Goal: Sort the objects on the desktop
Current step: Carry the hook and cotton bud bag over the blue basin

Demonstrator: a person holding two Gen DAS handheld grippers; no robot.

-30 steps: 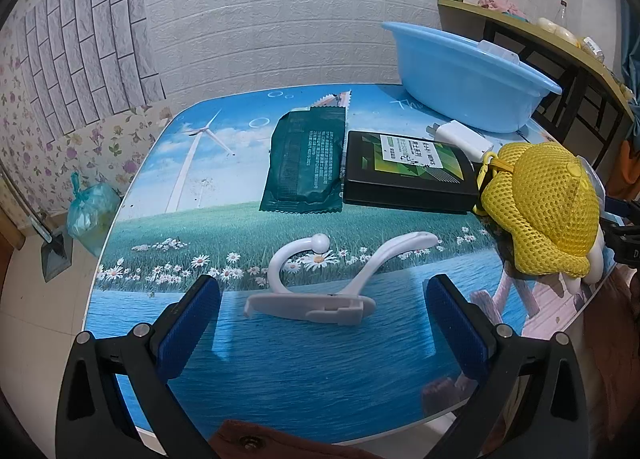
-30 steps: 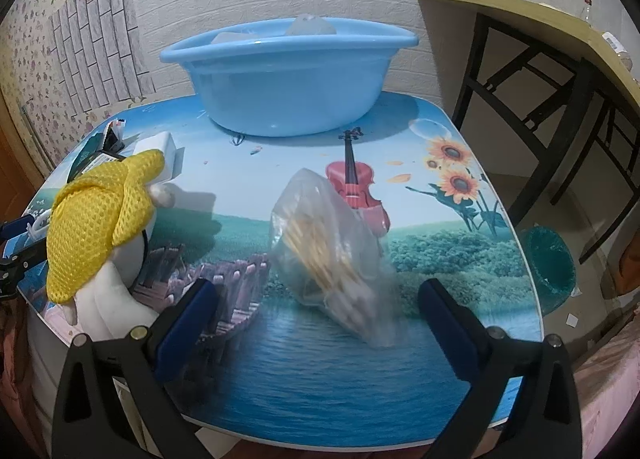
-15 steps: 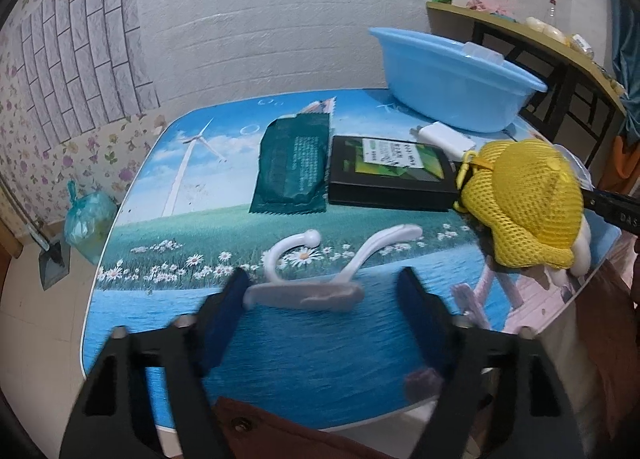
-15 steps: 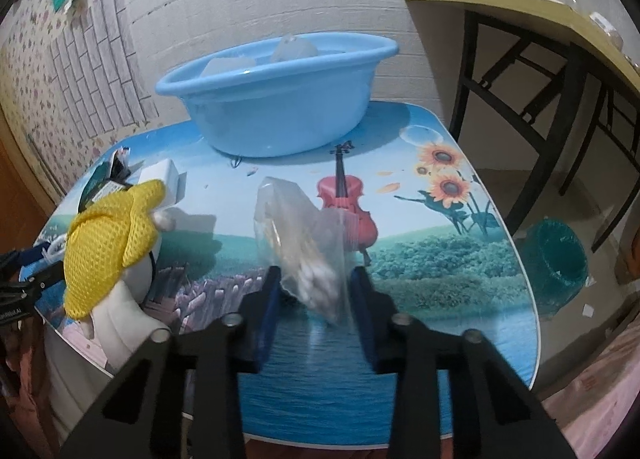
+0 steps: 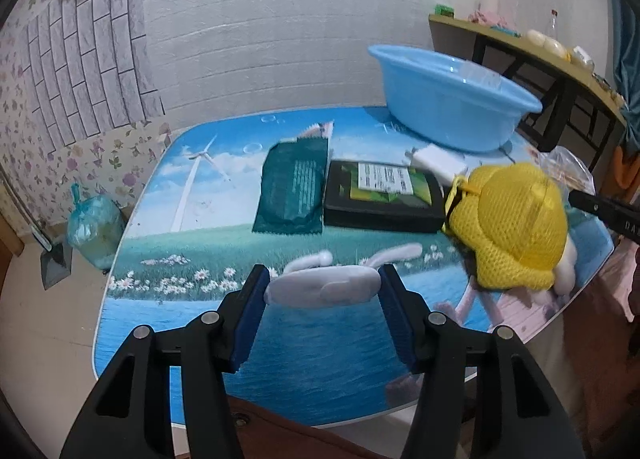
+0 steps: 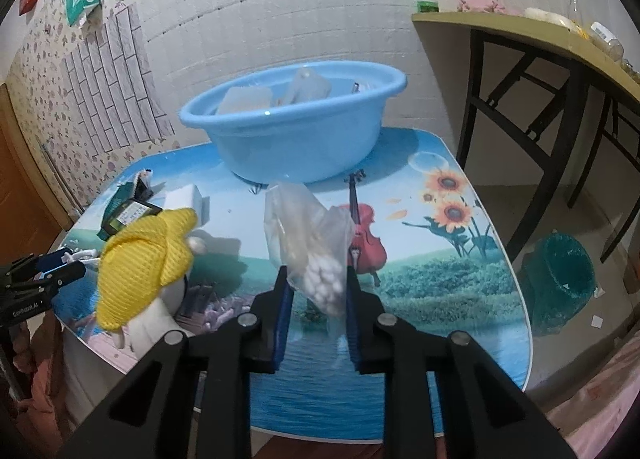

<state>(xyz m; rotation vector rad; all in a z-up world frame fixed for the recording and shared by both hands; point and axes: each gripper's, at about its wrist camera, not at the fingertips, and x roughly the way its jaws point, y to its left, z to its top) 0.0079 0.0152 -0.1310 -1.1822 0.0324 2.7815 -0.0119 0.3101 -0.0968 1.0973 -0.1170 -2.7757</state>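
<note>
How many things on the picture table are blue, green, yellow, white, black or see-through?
Blue: 1, the basin
Green: 1, the packet
Yellow: 1, the mesh hat
White: 2, the hook and the charger
Black: 1, the box
See-through: 1, the bag
Total: 7

blue basin (image 5: 448, 115): motion-blurred in left view, contents unclear | white hook piece (image 5: 324, 291): blurred, ends covered by finger pads | plush toy (image 6: 160, 299): mostly under yellow mesh hat (image 6: 140, 259) | shelf items: unreadably small
</note>
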